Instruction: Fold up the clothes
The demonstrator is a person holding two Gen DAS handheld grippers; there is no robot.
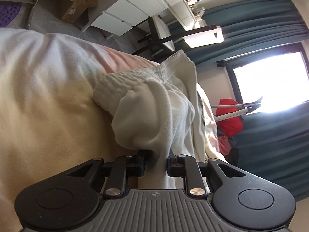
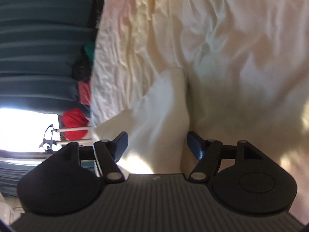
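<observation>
1. A bed (image 1: 38, 100) covered with a cream sheet (image 2: 222, 38) fills most of both views; the sheet is creased and rumpled, with a pinkish tint toward its far edge.
2. Teal curtains (image 1: 260, 25) hang beside a bright window (image 1: 270, 81) past the bed.
3. White drawers (image 1: 125, 13) stand on the floor beyond the bed, a cardboard box (image 1: 77, 3) near them.
4. The white garment (image 1: 150, 104) lies bunched on the bed, its ribbed waistband (image 1: 135, 75) on the far side; a fold of it runs down between the left gripper's jaws.
5. A red item (image 1: 229, 116) sits by the window.
6. The left gripper (image 1: 156, 164) stands slightly parted with cloth in the gap; whether the pads press on it I cannot tell.
7. The right gripper (image 2: 156, 145) is released, blue pads (image 2: 195, 145) wide apart, pale fabric lying between them untouched.
</observation>
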